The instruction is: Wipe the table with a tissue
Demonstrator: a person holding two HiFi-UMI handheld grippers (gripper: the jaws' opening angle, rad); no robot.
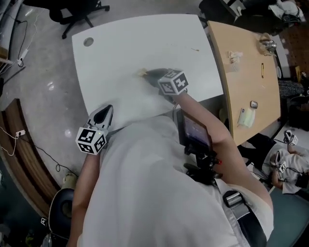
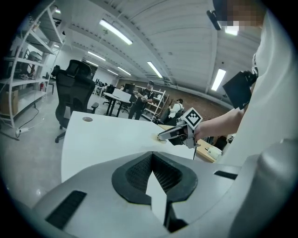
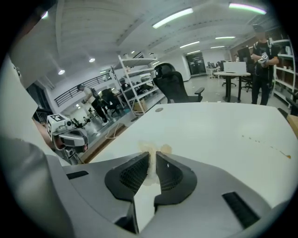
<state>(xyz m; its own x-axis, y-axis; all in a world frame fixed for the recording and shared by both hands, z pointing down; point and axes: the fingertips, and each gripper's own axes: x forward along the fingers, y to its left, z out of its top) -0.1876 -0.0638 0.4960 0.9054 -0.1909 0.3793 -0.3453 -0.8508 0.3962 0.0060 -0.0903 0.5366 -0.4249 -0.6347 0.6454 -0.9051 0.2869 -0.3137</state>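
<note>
In the head view my right gripper (image 1: pixel 147 74) reaches over the middle of the white table (image 1: pixel 116 48). It is shut on a crumpled, yellowish tissue (image 1: pixel 141 73) that sits at the table surface. In the right gripper view the tissue (image 3: pixel 164 149) sticks out past the gripper (image 3: pixel 152 155), pinched between its two pads. The left gripper view shows that gripper (image 2: pixel 163 136) from the side, low over the table with the tissue (image 2: pixel 159 139) at its tip. My left gripper (image 1: pixel 106 111) hovers at the table's near left edge. Its jaws (image 2: pixel 151 158) are together and hold nothing.
A wooden table (image 1: pixel 246 72) with small items adjoins the white one on the right. A round cable hole (image 1: pixel 88 42) marks the far left corner, and a few small specks (image 1: pixel 193 48) lie far right. A black office chair (image 1: pixel 77 12) stands beyond. People stand in the background.
</note>
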